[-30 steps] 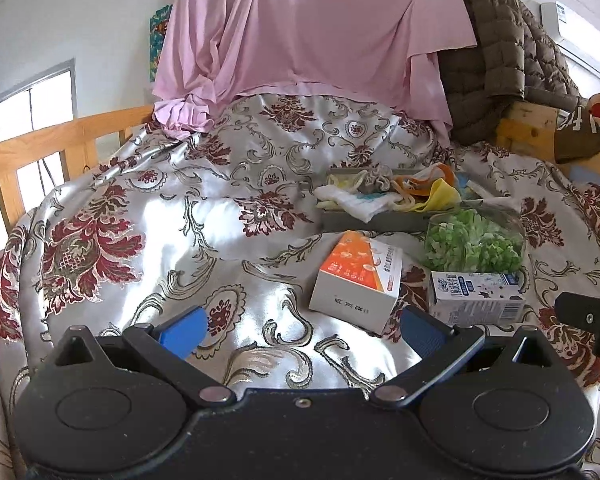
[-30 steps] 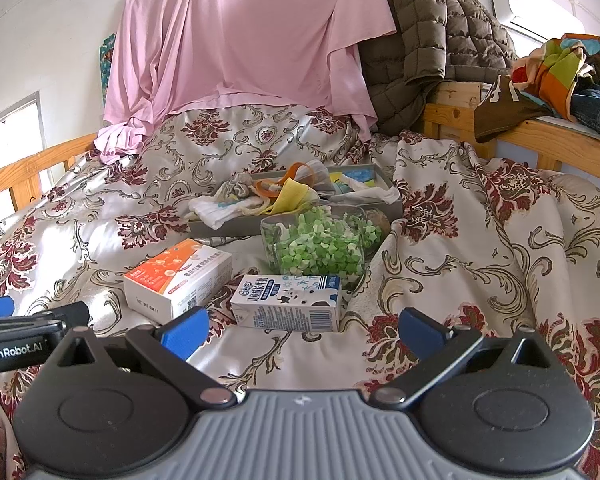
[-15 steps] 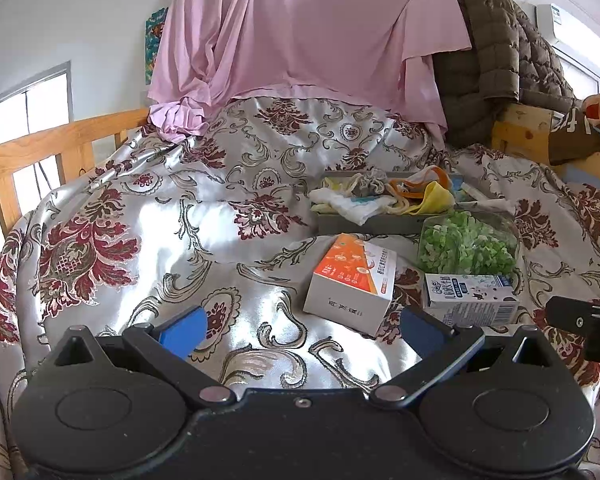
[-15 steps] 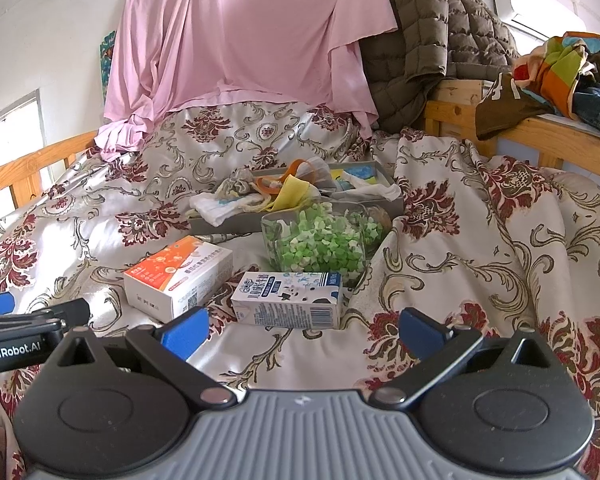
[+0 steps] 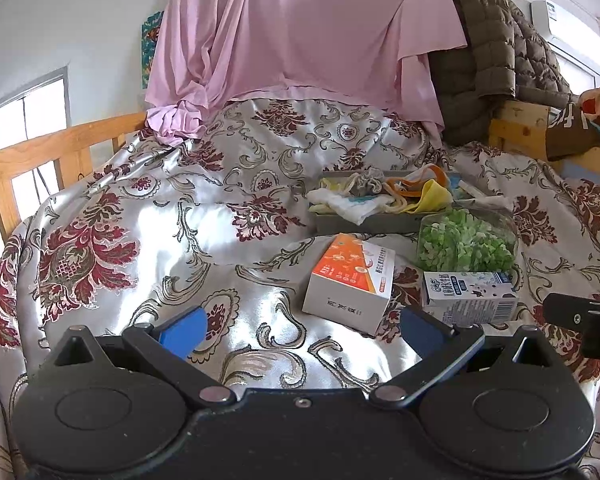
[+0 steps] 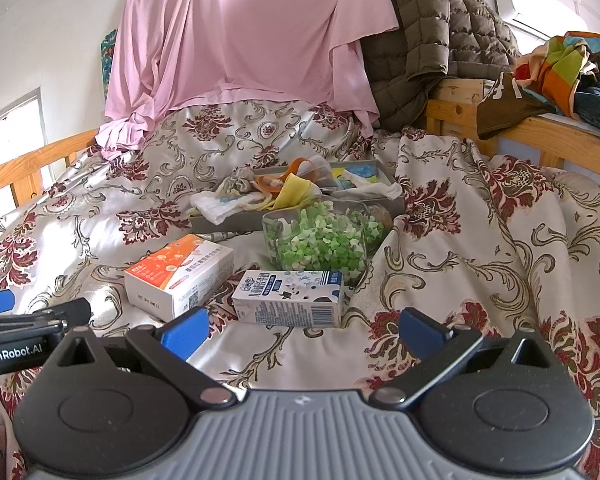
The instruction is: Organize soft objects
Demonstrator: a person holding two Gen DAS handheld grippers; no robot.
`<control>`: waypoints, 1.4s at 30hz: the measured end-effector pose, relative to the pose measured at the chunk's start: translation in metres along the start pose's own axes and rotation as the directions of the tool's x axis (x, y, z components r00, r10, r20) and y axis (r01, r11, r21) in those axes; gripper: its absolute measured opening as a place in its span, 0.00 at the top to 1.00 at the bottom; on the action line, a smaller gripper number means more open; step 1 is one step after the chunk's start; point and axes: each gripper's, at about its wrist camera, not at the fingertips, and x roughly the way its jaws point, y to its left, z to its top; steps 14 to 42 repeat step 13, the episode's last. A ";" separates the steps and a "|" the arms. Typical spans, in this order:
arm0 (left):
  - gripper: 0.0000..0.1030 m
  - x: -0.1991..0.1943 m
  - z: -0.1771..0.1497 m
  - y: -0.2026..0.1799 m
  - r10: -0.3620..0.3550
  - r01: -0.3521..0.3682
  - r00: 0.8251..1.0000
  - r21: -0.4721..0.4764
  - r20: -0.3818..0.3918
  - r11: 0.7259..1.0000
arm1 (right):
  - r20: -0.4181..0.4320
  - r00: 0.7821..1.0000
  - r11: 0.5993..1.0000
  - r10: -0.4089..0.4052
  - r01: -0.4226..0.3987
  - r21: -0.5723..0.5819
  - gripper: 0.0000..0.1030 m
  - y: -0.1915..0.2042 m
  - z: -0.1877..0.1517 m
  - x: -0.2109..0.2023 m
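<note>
Both hand-held grippers, left (image 5: 300, 330) and right (image 6: 302, 330), slightly nearer, wide open, empty.

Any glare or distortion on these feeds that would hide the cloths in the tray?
Left wrist view: sunlight glares off the satin bedspread left of the tray; the cloths stay readable. Right wrist view: even light, cloths clear. Both views: fisheye bending at the edges, claw body blocking the bottom.
</note>
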 end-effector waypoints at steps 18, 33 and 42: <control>0.01 -0.002 0.001 0.000 -0.003 0.002 1.000 0.020 0.015 1.000 | -0.002 1.000 1.000 -0.001 0.001 0.000 0.00 0.001 0.000 -0.001; 0.01 -0.002 0.001 0.000 -0.003 0.002 1.000 0.020 0.015 1.000 | -0.002 1.000 1.000 -0.001 0.001 0.000 0.00 0.001 0.000 -0.001; 0.01 -0.002 0.001 0.000 -0.003 0.002 1.000 0.020 0.015 1.000 | -0.002 1.000 1.000 -0.001 0.001 0.000 0.00 0.001 0.000 -0.001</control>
